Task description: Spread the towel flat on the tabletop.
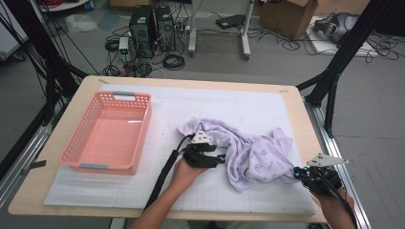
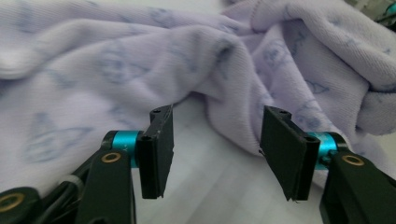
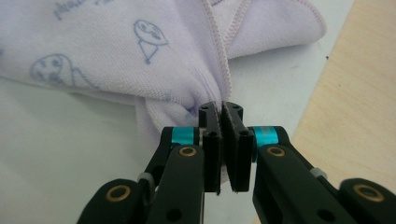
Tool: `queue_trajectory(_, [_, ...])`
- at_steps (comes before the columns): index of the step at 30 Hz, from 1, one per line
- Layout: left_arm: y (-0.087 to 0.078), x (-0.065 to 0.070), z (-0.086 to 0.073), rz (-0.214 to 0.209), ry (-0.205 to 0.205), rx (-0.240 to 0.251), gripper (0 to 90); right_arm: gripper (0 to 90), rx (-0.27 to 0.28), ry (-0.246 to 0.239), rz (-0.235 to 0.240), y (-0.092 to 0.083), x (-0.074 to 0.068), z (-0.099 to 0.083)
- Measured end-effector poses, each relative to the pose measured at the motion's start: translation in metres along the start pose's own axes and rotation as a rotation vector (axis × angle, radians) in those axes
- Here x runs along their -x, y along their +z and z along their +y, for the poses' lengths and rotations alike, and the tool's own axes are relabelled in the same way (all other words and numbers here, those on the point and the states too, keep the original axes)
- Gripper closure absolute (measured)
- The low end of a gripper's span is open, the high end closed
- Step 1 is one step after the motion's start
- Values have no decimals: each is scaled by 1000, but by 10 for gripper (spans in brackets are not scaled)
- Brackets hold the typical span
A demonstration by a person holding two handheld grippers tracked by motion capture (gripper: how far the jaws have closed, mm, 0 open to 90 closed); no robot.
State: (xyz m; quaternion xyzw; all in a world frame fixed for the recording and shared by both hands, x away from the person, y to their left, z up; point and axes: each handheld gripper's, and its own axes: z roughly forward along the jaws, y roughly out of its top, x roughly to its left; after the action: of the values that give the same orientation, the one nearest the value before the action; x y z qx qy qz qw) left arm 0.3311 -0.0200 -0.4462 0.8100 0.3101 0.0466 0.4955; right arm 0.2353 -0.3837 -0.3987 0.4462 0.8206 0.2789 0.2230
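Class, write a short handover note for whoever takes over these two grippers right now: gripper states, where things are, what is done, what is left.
Right gripper: fingers shut on a bunched edge of the lilac cloth, near the table's right side.
Left gripper: fingers open at the cloth's left side, bare mat between them, nothing gripped.
Pink basket: on the mat at the left, nothing in it.
Done: one edge pinched.
Left: probably grip the other side, straighten or fold the crumpled cloth.
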Motion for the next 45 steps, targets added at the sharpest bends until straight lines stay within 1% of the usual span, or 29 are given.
queue_trajectory(2, [10,8,1,-11,15,-22,406,805,55,16,15,-6,1,1])
queue_trajectory(4, [18,14,2,-9,32,-40,398,755,105,32,34,-10,2,6])
queue_trajectory(5, [21,18,3,-5,39,-40,396,741,125,37,41,-10,3,8])
queue_trajectory(6, [23,21,4,4,67,-52,401,734,138,40,47,-10,3,11])
queue_trajectory(7, [26,25,4,12,81,-57,412,722,147,38,54,-9,3,13])
queue_trajectory(8, [27,28,4,7,90,-65,434,711,156,42,60,-8,3,15])
queue_trajectory(9, [28,30,4,-4,109,-69,502,696,165,49,71,-6,3,17])
queue_trajectory(11, [29,35,4,-10,152,-82,696,682,186,68,91,-2,3,19])
queue_trajectory(12, [28,36,3,2,178,-96,805,680,190,73,98,0,2,21])
queue_trajectory(13, [26,35,4,4,184,-103,831,679,191,77,103,2,1,22])
queue_trajectory(14, [23,31,4,1,173,-108,842,675,192,74,104,4,1,23])
queue_trajectory(15, [20,27,4,9,166,-108,846,674,188,72,105,6,0,24])
queue_trajectory(16, [15,23,4,28,163,-105,847,672,191,68,103,7,0,25])
queue_trajectory(19, [-2,8,-1,53,133,-84,848,643,205,67,91,10,2,30])
queue_trajectory(21, [-16,-3,-7,74,98,-67,848,595,230,69,66,12,5,36])
queue_trajectory(22, [-22,-8,-9,79,75,-63,849,564,257,85,64,14,7,39])
queue_trajectory(23, [-27,-11,-11,85,65,-50,849,544,292,102,82,17,9,43])
queue_trajectory(25, [-43,-19,-16,109,36,-20,850,514,317,112,97,27,8,54])
queue_trajectory(28, [-62,-30,-20,141,8,11,850,478,291,83,88,46,2,74])
queue_trajectory(30, [-73,-37,-24,150,-11,23,850,462,263,60,77,59,-2,89])
queue_trajectory(32, [-82,-42,-28,164,-26,40,851,459,249,35,86,72,-4,104])
queue_trajectory(33, [-86,-45,-30,171,-36,53,851,459,244,33,94,78,-5,112])
queue_trajectory(35, [-94,-48,-32,190,-54,77,850,459,229,36,123,91,-7,127])
queue_trajectory(37, [-100,-53,-33,212,-63,95,851,467,182,7,142,105,-12,140])
queue_trajectory(39, [-103,-55,-33,238,-74,122,850,476,120,-25,183,122,-17,150])
queue_trajectory(41, [-105,-56,-32,269,-62,160,850,504,79,-45,242,138,-23,153])
queue_trajectory(43, [-104,-59,-30,290,-63,171,851,542,32,-43,305,154,-27,152])
queue_trajectory(44, [-103,-61,-30,293,-71,167,850,555,4,-51,314,160,-28,151])
queue_trajectory(45, [-101,-63,-29,298,-77,166,850,596,-16,-53,317,166,-30,150])
